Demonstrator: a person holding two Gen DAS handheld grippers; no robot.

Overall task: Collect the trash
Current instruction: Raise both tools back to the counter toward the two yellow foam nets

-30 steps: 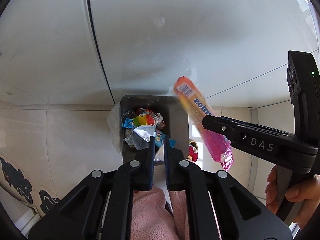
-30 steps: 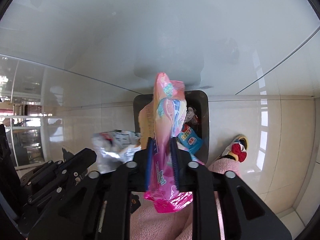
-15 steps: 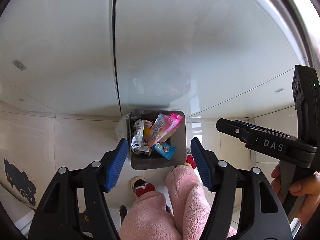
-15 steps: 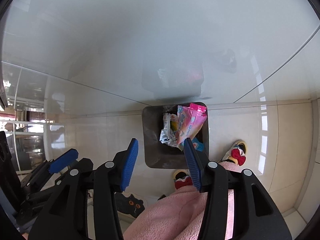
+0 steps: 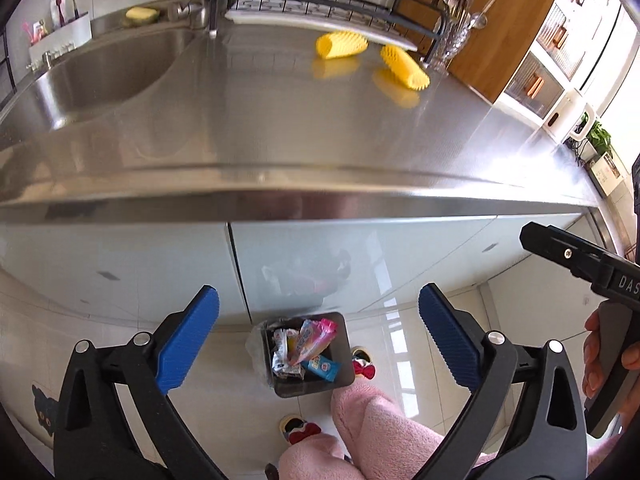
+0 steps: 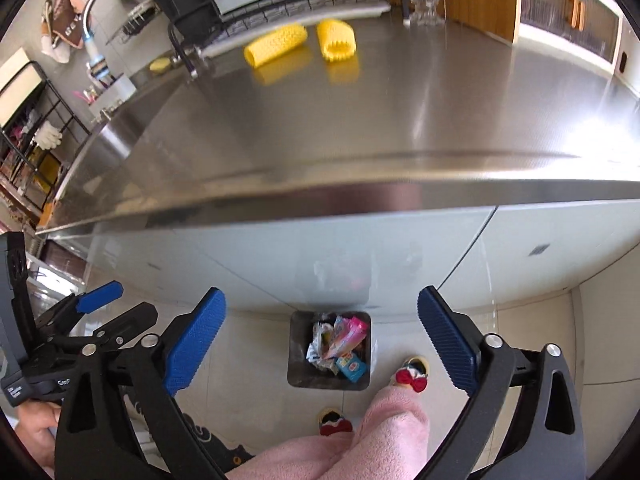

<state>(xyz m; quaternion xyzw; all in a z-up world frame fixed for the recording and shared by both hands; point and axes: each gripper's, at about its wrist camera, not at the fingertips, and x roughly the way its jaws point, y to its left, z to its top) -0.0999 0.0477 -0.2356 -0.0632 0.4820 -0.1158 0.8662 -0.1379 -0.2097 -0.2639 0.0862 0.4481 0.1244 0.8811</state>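
Observation:
A dark square trash bin (image 5: 343, 384) (image 6: 299, 360) stands on the tiled floor below the counter, holding a pink wrapper (image 5: 314, 338) (image 6: 348, 336), a silver wrapper (image 5: 282, 360) (image 6: 318, 346) and a blue packet (image 5: 322, 366) (image 6: 352, 366). My left gripper (image 5: 318, 344) is open and empty, high above the bin. My right gripper (image 6: 320, 340) is open and empty, also high above it. The right gripper also shows at the right edge of the left wrist view (image 5: 560, 252); the left gripper shows at the left of the right wrist view (image 6: 96, 296).
A steel counter (image 5: 320, 120) (image 6: 360, 120) with a sink (image 5: 104, 72) spans the top. Two yellow ribbed rolls (image 5: 342, 44) (image 5: 404, 66) (image 6: 276, 44) (image 6: 336, 40) lie by a dish rack (image 5: 320, 4). The person's pink-clad legs (image 5: 372, 432) and slippers (image 6: 410, 374) stand beside the bin.
Both grippers opened and dropped their wrappers into the bin, then rose well above it, so the countertop has come into view.

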